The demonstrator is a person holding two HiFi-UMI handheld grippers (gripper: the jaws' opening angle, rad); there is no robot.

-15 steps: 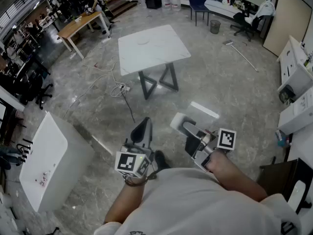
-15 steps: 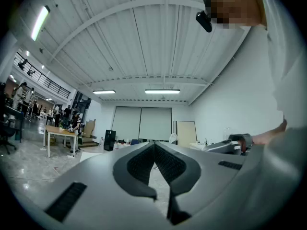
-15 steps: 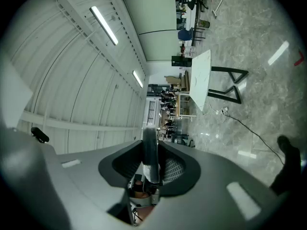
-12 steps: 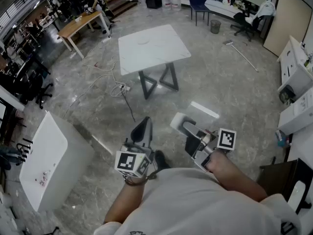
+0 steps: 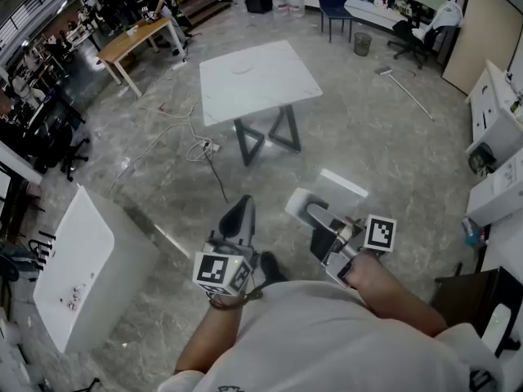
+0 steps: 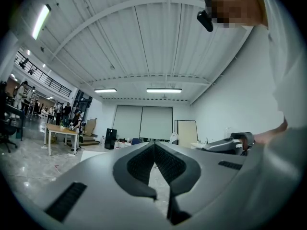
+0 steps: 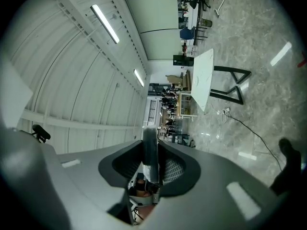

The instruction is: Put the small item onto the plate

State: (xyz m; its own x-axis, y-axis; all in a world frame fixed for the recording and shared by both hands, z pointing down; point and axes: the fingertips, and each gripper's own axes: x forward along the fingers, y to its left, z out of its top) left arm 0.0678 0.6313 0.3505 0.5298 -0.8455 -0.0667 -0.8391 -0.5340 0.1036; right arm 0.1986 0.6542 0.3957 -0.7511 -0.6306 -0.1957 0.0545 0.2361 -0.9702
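Note:
In the head view the person stands on a grey marble floor and holds both grippers at waist height. My left gripper points forward with its dark pads touching at the tip and nothing between them. My right gripper is shut on a thin grey item that stands upright between the pads. A white table stands a few steps ahead. On it is a faint round shape that may be the plate.
A second white table with small things on it stands at the left. Cables trail over the floor before the far table. A white strip lies near the right gripper. White cabinets line the right side. People gather round a wooden table far left.
The head view has shifted by a few pixels. Both grippers stay where they were, and the right one keeps its hold on the grey item.

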